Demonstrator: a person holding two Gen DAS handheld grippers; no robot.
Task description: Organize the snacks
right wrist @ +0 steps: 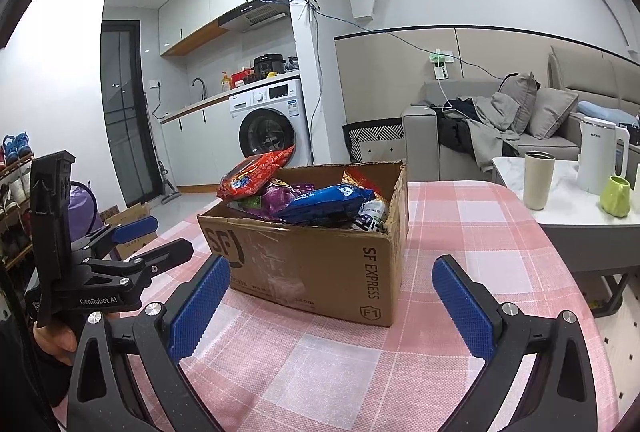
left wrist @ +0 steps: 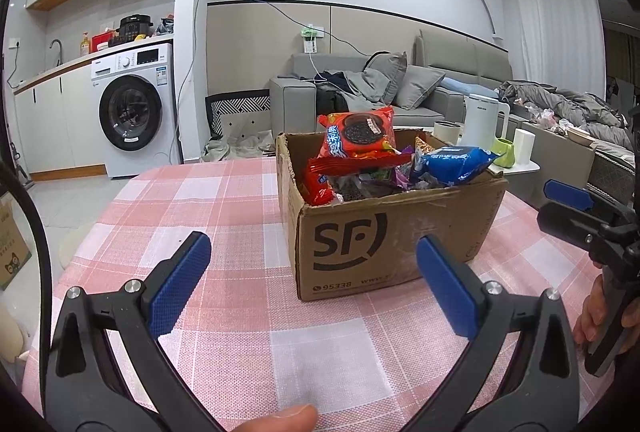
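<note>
An open cardboard box (left wrist: 392,232) printed SF stands on the pink checked tablecloth (left wrist: 248,312), filled with snack packets. A red cookie packet (left wrist: 358,136) sticks up at its top and a blue packet (left wrist: 454,162) lies to its right. My left gripper (left wrist: 314,286) is open just before the box's near wall, nothing between its fingers. In the right wrist view the same box (right wrist: 316,264) holds the red packet (right wrist: 254,176) and the blue packet (right wrist: 330,202). My right gripper (right wrist: 332,306) is open in front of the box, empty. The left gripper (right wrist: 154,236) shows at the left edge.
A side table (right wrist: 568,200) to the right carries a beige tumbler (right wrist: 538,184), a white kettle (right wrist: 598,160) and a green cup (right wrist: 616,198). A grey sofa (left wrist: 424,88) with clothes stands behind. A washing machine (left wrist: 136,112) stands far left. A thumb (left wrist: 280,418) shows at the bottom.
</note>
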